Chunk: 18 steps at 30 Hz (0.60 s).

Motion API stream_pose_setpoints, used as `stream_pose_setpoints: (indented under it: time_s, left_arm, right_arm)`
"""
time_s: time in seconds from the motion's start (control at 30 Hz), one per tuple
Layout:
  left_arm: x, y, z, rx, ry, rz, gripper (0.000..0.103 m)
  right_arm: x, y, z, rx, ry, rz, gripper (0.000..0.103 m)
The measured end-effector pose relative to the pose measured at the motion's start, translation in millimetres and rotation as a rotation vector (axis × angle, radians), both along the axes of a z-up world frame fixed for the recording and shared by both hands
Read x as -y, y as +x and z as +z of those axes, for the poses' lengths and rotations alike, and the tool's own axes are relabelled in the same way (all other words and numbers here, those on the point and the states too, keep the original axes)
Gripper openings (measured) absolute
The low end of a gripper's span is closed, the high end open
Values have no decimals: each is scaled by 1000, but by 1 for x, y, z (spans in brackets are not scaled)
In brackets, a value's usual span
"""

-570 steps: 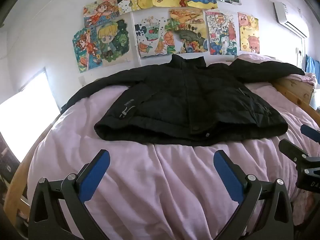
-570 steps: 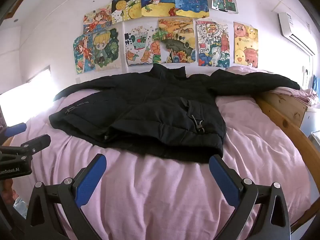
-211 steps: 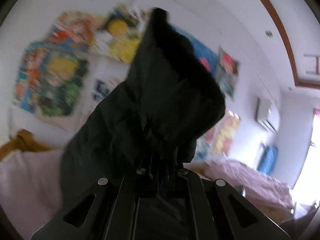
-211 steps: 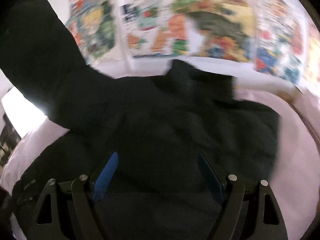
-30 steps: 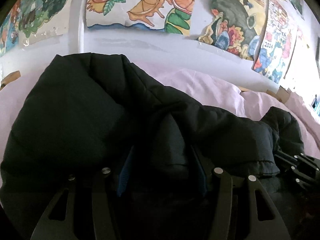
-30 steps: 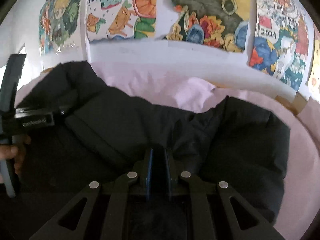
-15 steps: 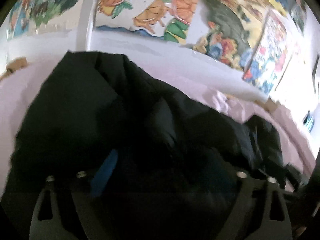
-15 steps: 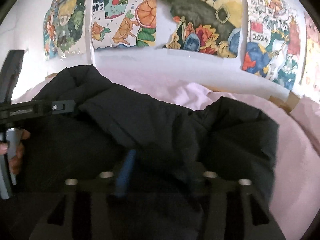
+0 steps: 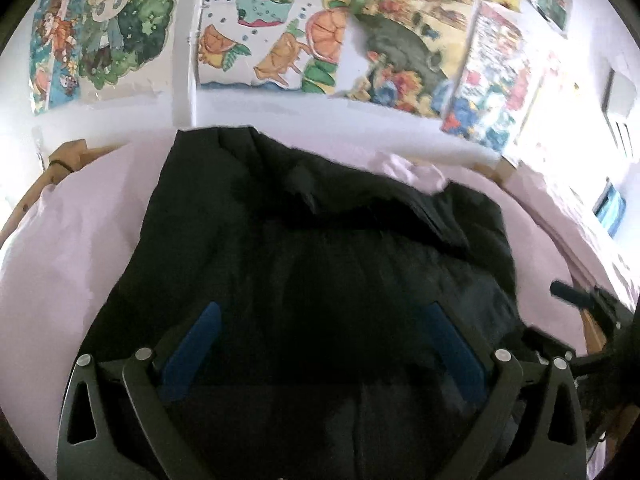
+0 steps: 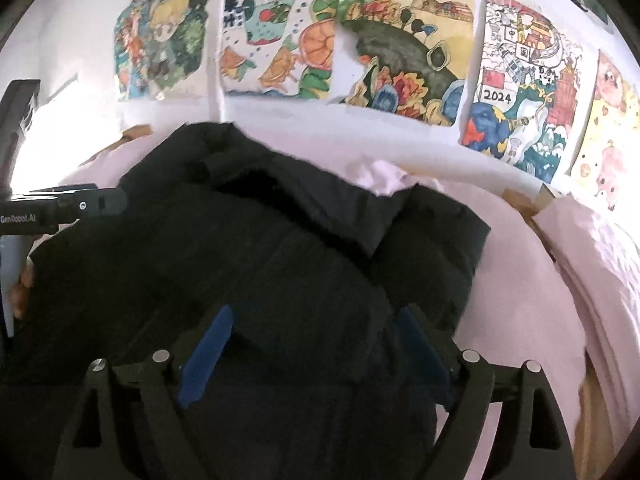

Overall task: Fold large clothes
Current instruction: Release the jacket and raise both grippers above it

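A black padded jacket (image 9: 312, 248) lies on the pink bed, folded into a compact bundle with its sleeves laid across the body; it also shows in the right wrist view (image 10: 280, 248). My left gripper (image 9: 320, 344) is open just above the jacket's near part, blue pads spread, nothing between them. My right gripper (image 10: 316, 344) is open too, over the near right part of the jacket. The left tool shows at the left edge of the right wrist view (image 10: 60, 208). The right tool shows at the right edge of the left wrist view (image 9: 588, 308).
The pink bedsheet (image 9: 72, 240) surrounds the jacket and shows in the right wrist view (image 10: 520, 280). A white wall with colourful drawings (image 10: 400, 40) stands just behind the bed. A wooden bed frame corner (image 9: 64, 160) shows at far left.
Both grippers were shut on jacket fabric a second ago. Both have opened, let go of it and pulled back a little; the jacket now rests on the bed.
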<state>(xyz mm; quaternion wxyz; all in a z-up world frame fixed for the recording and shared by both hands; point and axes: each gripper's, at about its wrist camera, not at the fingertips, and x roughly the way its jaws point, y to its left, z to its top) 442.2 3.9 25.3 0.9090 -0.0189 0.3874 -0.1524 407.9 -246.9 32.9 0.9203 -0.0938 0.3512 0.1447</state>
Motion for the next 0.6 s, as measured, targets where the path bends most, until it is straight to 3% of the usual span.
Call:
stream_pose_setpoints:
  time_s: [0.2,0.37,0.6]
  left_arm:
    - [4,-69,-2,-15,105,-42,102]
    - [9,-120,-8,-31,150,-91,102]
    - [1,-159,-2,-6,198,-106,102]
  right_arm:
    - [0,-61,17,-8,-9,11,101]
    - [-2,-109,20,-34,-2,2,102]
    - [-8,-154,22,-69,-11,3,102]
